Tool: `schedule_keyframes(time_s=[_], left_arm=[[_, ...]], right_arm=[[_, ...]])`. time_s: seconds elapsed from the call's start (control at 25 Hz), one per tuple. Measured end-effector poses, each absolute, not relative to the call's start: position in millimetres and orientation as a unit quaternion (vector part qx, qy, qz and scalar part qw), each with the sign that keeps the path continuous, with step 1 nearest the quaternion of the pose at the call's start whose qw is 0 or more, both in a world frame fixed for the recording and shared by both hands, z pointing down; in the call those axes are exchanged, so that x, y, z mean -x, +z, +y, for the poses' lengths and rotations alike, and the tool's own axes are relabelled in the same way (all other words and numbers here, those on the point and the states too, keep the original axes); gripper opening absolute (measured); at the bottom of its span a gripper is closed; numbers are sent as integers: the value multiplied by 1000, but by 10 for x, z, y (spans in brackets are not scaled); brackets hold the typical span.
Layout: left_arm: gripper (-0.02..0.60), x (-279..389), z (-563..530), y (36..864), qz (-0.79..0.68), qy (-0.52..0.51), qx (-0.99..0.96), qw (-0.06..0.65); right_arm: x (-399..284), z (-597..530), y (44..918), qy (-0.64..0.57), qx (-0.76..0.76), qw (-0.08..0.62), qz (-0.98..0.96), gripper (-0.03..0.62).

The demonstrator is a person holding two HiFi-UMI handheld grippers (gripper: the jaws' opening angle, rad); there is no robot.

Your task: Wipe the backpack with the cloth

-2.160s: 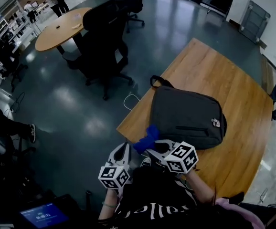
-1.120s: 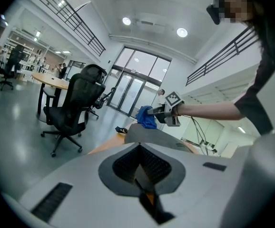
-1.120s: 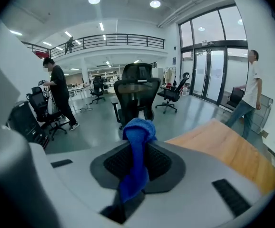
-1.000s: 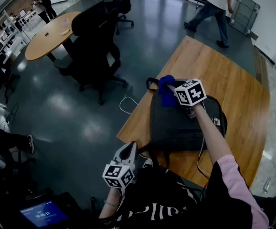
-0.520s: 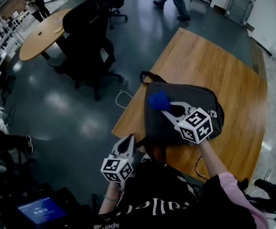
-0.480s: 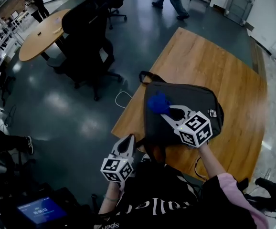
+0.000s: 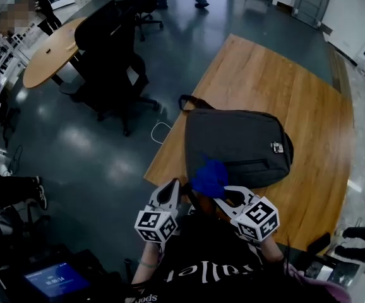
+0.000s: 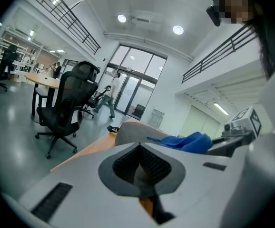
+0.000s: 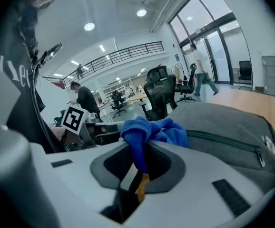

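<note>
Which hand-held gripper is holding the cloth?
The right hand-held gripper: its jaws are shut on the blue cloth. The left hand-held gripper is shut on nothing.

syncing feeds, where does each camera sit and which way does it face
Head view: on the head, steeply down at backpack on table; left claw and right claw show.
Left gripper view: on the left claw, along shut jaws toward the backpack.
Right gripper view: on the right claw, jaws shut on the cloth, across the backpack.
Shared: backpack, cloth.

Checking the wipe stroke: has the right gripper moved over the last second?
Yes. The right gripper, shut on the cloth, has slid from the backpack's far end back to its near edge.
</note>
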State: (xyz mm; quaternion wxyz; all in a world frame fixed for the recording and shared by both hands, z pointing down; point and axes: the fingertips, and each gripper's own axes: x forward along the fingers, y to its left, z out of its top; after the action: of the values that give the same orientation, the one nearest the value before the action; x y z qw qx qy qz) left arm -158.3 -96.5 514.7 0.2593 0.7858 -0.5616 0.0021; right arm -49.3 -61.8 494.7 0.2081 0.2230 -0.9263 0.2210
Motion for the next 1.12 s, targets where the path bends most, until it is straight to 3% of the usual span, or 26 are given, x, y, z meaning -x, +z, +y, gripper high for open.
schedule_keyframes(time_s=[0.48, 0.84, 1.12], left_arm=[[0, 1496, -1045, 5173, -552, 7, -793, 259], [0, 1431, -1074, 5165, -538, 12, -802, 259], [0, 1491, -1053, 5151, -543, 8, -799, 260]], right_arm=[[-109, -1905, 4084, 177, -312, 127, -925, 55], [-101, -3337, 4201, 49, -351, 244, -903, 55], [170, -3613, 4832, 65, -315, 327, -889, 55]])
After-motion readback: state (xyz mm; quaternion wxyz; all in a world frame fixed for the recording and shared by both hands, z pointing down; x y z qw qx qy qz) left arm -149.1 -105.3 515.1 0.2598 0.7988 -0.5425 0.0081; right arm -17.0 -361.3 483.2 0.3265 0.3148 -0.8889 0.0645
